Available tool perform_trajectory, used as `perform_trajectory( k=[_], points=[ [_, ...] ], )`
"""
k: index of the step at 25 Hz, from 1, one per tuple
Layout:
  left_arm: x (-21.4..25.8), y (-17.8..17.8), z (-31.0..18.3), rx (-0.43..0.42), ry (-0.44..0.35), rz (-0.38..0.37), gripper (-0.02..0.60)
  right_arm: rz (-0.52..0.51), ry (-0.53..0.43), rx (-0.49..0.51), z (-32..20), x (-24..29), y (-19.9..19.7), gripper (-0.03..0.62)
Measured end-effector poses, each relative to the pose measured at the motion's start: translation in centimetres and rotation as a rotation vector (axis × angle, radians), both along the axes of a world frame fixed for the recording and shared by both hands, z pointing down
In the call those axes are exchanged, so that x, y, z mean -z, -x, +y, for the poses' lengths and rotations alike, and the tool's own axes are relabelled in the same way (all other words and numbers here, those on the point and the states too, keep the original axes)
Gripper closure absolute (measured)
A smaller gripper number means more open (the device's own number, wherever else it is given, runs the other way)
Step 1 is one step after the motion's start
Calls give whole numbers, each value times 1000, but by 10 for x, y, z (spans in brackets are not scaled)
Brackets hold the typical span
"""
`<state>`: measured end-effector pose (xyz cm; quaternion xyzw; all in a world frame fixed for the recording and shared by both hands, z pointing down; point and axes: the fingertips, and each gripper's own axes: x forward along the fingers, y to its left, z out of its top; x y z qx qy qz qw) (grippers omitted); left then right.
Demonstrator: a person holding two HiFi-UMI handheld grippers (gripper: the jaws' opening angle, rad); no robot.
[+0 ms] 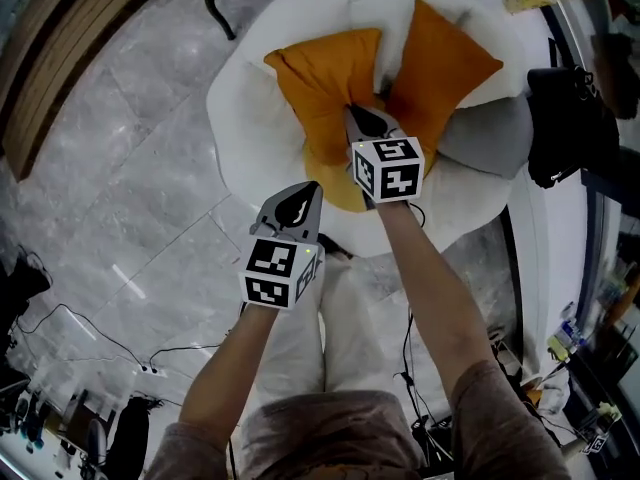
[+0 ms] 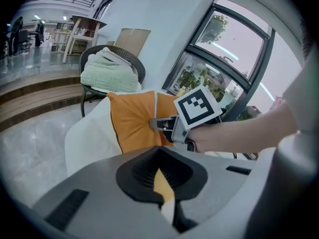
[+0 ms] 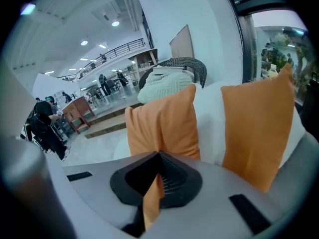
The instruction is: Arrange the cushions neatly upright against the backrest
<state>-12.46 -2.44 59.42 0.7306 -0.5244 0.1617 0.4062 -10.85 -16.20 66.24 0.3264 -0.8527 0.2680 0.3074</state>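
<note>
Two orange cushions stand on a white round armchair (image 1: pixel 240 148). My right gripper (image 1: pixel 358 118) is shut on the lower edge of the left cushion (image 1: pixel 325 88), and a strip of its orange fabric (image 3: pixel 152 198) shows pinched between the jaws. The left cushion (image 3: pixel 162 128) rises just ahead of these jaws. The right cushion (image 1: pixel 440 73) leans upright against the backrest, as the right gripper view also shows (image 3: pixel 259 128). My left gripper (image 1: pixel 305 193) hangs shut and empty over the chair's front rim, short of the cushions. From there I see the left cushion (image 2: pixel 132 121) and the right gripper (image 2: pixel 157 123).
A grey cushion (image 1: pixel 490 143) lies on the chair's right side. A black bag (image 1: pixel 565 118) sits further right. A dark wicker chair holding a pale green towel (image 2: pixel 109 73) stands behind the armchair. Cables (image 1: pixel 100 338) run over the marble floor at lower left.
</note>
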Motion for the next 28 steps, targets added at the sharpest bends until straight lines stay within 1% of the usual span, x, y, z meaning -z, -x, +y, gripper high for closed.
perform_trajectory(
  k=[6, 12, 18, 23, 28],
  points=[
    [21, -24, -16, -59, -18, 6, 577, -21, -13, -71, -21, 26, -23, 574],
    [28, -33, -30, -90, -22, 6, 578, -56, -21, -139, -46, 39, -31, 574],
    [18, -28, -36, -101, -1, 2, 577, -115, -11, -206, -73, 34, -25, 574],
    [2, -16, -39, -97, 22, -8, 578, -162, 9, -266, -94, 19, -19, 574],
    [-10, -6, -40, -84, 46, -14, 577, -186, 10, -315, -107, 8, -25, 574]
  ],
)
